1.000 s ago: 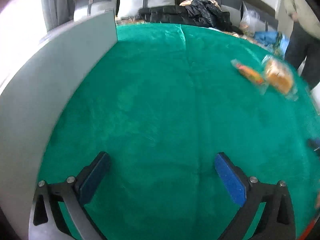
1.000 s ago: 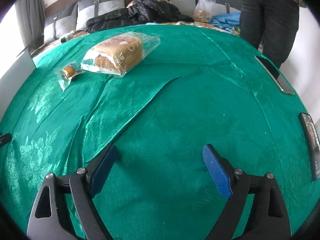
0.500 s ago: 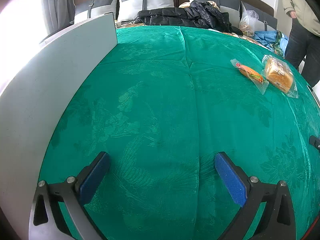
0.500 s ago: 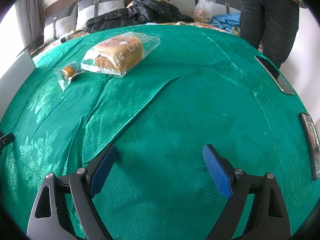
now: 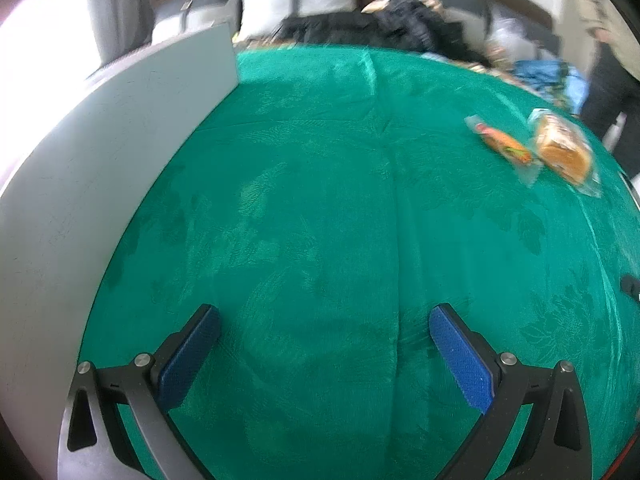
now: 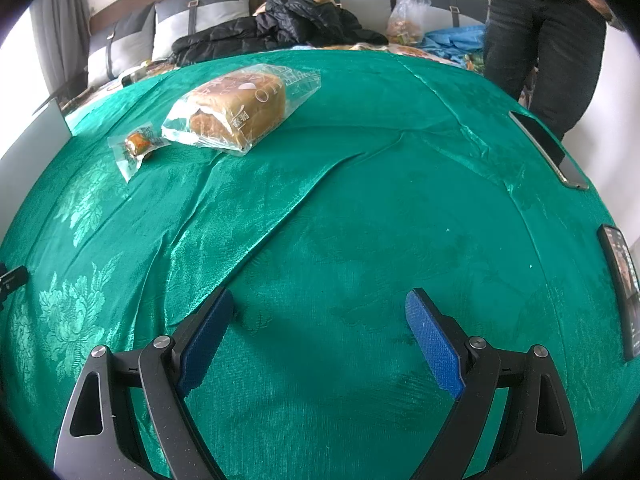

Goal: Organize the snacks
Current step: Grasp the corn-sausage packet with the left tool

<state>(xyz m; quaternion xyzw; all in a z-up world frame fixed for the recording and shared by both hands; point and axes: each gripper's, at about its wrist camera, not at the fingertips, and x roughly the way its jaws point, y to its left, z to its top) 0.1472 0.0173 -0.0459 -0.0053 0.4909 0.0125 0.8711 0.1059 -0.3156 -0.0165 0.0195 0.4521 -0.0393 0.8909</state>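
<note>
A bagged loaf of bread (image 6: 236, 114) lies on the green cloth at the far left of the right wrist view, with a small wrapped snack (image 6: 138, 145) just left of it. In the left wrist view the loaf (image 5: 562, 150) and the small snack (image 5: 506, 148) lie at the far right. My left gripper (image 5: 324, 320) is open and empty over bare cloth, beside a grey box wall (image 5: 120, 152). My right gripper (image 6: 320, 312) is open and empty, well short of the snacks.
Two phones (image 6: 548, 148) (image 6: 622, 288) lie at the table's right edge. A person (image 6: 548, 36) stands at the far right. A bed with dark jackets (image 6: 280, 28) and a plastic bag (image 6: 406, 20) is behind the table. The cloth has a raised fold (image 6: 280, 216).
The left wrist view has shifted and blurred slightly; the snacks sit a little lower and further right in it. The right gripper has not moved.
</note>
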